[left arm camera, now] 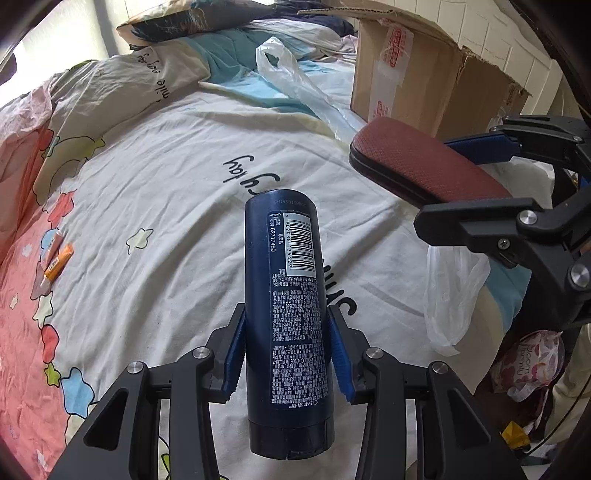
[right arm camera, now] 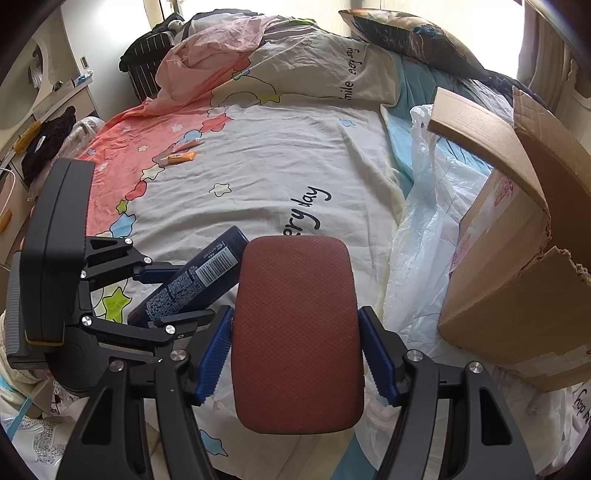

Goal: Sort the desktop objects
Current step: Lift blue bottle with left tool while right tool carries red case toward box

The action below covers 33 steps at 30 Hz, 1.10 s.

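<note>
Both grippers loaded above a quilt-covered bed (right arm camera: 280, 177), cardboard box (right arm camera: 517, 258) to the right.

Right gripper (right arm camera: 297, 354) level, clamped on a red-brown case (right arm camera: 297, 332) held lengthwise, its near end cut off by the fingers; left gripper (left arm camera: 288, 354) alongside, gripping a dark blue bottle (left arm camera: 288, 306), cap toward the camera. Far left on the quilt, two small orange tubes (right arm camera: 181, 157), labels too small to read.

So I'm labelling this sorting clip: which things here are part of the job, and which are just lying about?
Part of the job:
- dark blue bottle, in left gripper
- red case, in right gripper
- orange tube

Lying about:
- cardboard box
- plastic bag
- pillow
</note>
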{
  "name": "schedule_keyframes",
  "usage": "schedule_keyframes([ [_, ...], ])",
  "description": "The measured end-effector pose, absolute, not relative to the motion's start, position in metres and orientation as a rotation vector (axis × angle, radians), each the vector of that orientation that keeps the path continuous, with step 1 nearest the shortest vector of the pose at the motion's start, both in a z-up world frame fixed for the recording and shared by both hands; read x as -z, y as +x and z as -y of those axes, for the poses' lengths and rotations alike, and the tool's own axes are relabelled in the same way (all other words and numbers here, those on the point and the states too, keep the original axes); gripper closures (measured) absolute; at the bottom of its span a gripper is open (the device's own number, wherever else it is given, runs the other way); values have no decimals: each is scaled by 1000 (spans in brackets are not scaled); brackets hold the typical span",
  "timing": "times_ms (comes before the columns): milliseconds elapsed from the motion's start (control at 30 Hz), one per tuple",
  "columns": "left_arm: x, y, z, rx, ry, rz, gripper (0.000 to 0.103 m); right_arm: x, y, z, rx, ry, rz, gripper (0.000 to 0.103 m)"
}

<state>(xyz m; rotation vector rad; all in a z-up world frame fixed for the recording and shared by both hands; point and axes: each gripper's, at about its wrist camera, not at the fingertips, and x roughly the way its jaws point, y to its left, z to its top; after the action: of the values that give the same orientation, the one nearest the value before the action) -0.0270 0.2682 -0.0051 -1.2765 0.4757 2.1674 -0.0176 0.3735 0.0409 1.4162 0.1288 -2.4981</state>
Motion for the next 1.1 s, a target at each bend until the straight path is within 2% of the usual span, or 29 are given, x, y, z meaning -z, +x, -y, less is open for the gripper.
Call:
schedule_keyframes([
  [867, -89, -31, -272, -2252, -1021, -458, 61, -102, -7, -400, 2618, 1280, -95, 40],
  [1100, -124, -32, -316, -2248, -948, -499, 61, -121, -4, -414, 2660, 1230, -64, 40],
])
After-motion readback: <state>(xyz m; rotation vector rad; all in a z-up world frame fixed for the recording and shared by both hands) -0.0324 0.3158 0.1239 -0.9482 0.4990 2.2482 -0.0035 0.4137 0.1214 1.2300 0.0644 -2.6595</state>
